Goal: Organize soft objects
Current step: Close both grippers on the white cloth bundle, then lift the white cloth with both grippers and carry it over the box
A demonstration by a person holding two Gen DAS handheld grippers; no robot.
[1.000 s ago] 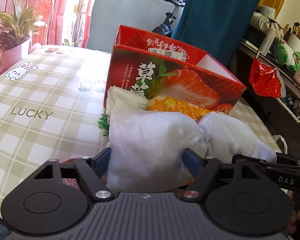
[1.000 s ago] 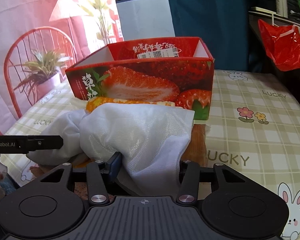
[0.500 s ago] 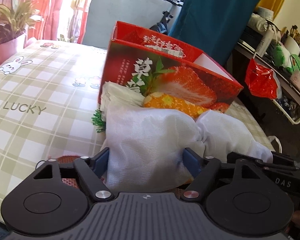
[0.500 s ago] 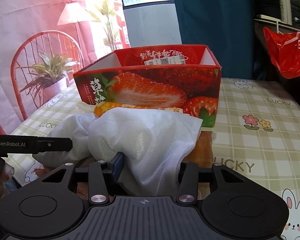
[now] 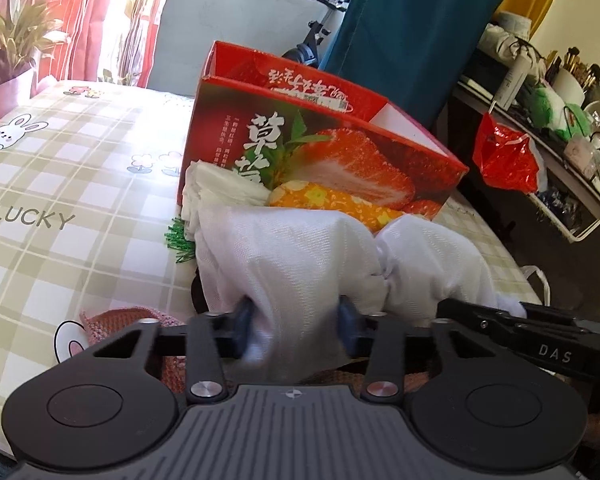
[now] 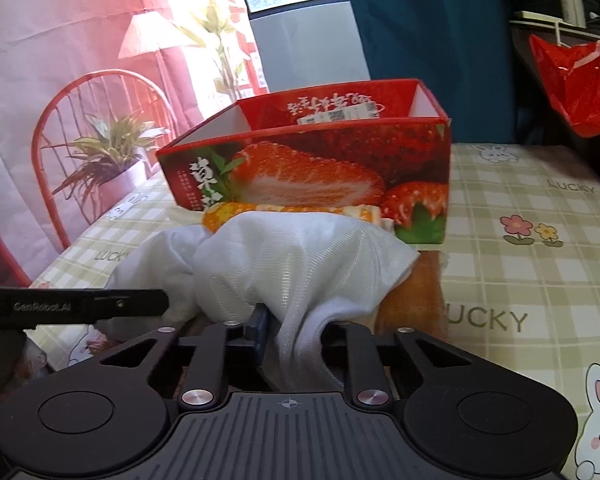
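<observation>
while both grippers' jaws have just been closing, left gripper (image 5: 296, 318) and right gripper (image 6: 296, 330) pinching white cloth (image 5: 300, 256): grasp step; next you lift together into strawberry box (image 6: 340, 160).

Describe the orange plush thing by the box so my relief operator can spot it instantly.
Find the red strawberry box on the checked tablecloth. Against its front wall lies the orange plush, just behind the white cloth. It alone is orange with pale yellow flower patches; its neighbours are plain white.
</observation>
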